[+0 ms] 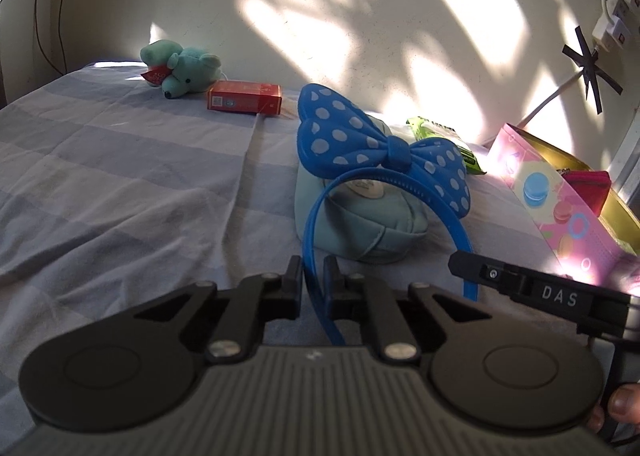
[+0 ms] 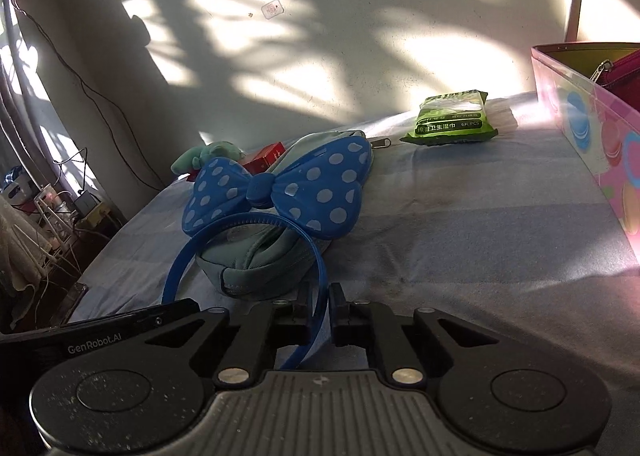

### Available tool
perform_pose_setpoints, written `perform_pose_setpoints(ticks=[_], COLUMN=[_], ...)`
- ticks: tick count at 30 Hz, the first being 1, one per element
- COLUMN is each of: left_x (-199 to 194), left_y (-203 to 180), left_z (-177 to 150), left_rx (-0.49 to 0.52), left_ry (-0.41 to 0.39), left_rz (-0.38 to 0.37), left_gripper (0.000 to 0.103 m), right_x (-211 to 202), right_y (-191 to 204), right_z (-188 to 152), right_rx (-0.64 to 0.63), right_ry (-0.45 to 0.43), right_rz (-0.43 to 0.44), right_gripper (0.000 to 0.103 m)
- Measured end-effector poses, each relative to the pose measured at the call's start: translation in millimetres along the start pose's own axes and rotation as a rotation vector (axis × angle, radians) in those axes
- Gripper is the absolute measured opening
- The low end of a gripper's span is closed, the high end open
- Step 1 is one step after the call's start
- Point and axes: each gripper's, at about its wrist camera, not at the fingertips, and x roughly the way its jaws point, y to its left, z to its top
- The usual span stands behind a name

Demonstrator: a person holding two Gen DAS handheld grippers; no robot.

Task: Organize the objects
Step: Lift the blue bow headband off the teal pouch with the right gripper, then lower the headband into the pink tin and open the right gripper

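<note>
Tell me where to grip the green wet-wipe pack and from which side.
Take the wet-wipe pack by its near long edge, coming in low from the front. It lies flat on the bedsheet, soft and thin, with the pink box to its right and open sheet in front.

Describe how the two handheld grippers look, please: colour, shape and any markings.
Both the left gripper and the right gripper are matte black, with two round discs, a ribbed grey centre plate and silver pivot screws. White lettering "DAS" and "GenRobot.AI" marks their sides. No sleeves visible; only a fingertip.
</note>
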Motion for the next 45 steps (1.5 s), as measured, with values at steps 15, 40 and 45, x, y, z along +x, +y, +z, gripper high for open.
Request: perform_pose_setpoints(ticks=[15,40,45], left_x=[-7.5,87.5,56.8], left_y=[-155.5,-353.8,-339.0], left_z=[58.6,32.5,28.6], left_rx=[0.231,0.505,0.505], left_ry=[-0.131,-0.009,-0.019], left_rz=[-0.219,-0.253,-0.259], left_gripper=[0.012,0.024,0.024], right_x=[-116.2,-172.0,-195.2], right_y=[-72.7,-264.5,-241.0], right_z=[55.8,60.2,51.1], right_rx=[-0.043,0.211,0.208], right_ry=[-0.343,-0.431,-0.504], right_rz=[-0.204,-0.472,-0.446], right_gripper=[0.007,0.037,0.037])
